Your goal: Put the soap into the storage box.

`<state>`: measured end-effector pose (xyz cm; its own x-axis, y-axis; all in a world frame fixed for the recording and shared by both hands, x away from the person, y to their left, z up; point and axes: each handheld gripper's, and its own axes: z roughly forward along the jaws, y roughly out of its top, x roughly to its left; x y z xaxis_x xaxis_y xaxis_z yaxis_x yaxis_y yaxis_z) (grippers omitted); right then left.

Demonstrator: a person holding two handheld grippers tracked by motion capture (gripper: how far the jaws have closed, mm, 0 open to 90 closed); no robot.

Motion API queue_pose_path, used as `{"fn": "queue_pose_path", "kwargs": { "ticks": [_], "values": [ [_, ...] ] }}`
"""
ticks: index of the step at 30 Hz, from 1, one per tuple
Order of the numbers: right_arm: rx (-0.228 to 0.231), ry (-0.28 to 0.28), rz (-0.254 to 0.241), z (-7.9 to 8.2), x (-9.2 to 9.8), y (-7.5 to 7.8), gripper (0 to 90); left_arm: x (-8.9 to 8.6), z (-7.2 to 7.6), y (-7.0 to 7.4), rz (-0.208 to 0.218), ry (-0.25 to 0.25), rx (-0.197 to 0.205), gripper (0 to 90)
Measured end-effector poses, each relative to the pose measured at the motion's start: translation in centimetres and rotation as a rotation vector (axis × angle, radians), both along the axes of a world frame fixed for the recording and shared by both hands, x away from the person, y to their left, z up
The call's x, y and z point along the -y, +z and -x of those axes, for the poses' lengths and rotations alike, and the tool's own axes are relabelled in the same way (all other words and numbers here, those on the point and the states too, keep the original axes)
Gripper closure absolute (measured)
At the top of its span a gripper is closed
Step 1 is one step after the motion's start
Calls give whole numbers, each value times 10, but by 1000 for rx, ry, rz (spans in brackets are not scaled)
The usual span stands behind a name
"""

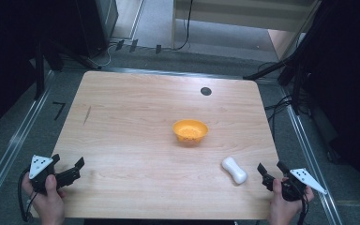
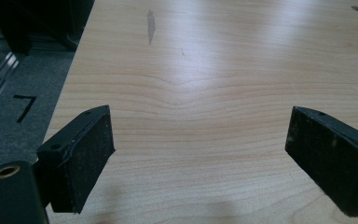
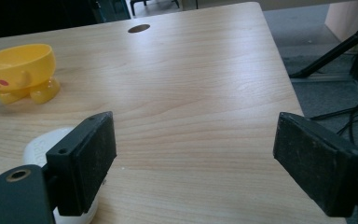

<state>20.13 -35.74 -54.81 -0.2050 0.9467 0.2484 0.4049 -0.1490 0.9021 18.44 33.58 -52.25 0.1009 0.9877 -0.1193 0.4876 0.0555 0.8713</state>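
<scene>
Both hands are waiting at the desk's (image 1: 136, 154) near corners, left claw (image 1: 68, 168) and right claw (image 1: 271, 169) gaping wide and empty, the white bottle (image 1: 234, 169) lying just beside the right one, probably the next pickup, with the yellow bowl (image 1: 190, 131) mid-desk.

You have a small yellow bowl (image 1: 190, 131) standing upright a little right of the middle of the table (image 1: 131, 140); in the right gripper view it shows stubby feet and a face with pink cheeks painted on its side. Nearer to you and to the right lies a white, peanut-shaped object (image 1: 234, 169), flat on the wood, its long axis slanting toward the near right corner, well apart from the bowl.
</scene>
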Motion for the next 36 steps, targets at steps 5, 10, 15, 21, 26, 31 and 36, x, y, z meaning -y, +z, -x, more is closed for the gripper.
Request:
{"fn": "queue_pose_path", "kwargs": {
  "ticks": [5, 10, 15, 21, 26, 31, 36],
  "values": [
    [-57, 8, -5, -3, 1, 1, 179, 0, 1, 0, -2, -2, 1, 83],
    [-136, 20, 76, -7, -5, 12, 207, 1, 0, 0, -4, -3, 1, 83],
    [-237, 108, 150, -11, -18, 22, 237, 2, 0, 0, -12, -1, 0, 86],
    [-387, 186, 211, -19, -35, 30, 244, 1, 0, 0, -6, -4, -4, 86],
    [-433, 235, 240, -23, -45, 35, 248, 1, 0, 0, -3, -6, -7, 86],
    [-436, 253, 231, -23, -51, 41, 252, 0, -1, 0, 1, -7, -9, 86],
    [-466, 288, 241, -26, -65, 42, 257, 1, -1, 0, -7, -6, -9, 86]
  ]
}}
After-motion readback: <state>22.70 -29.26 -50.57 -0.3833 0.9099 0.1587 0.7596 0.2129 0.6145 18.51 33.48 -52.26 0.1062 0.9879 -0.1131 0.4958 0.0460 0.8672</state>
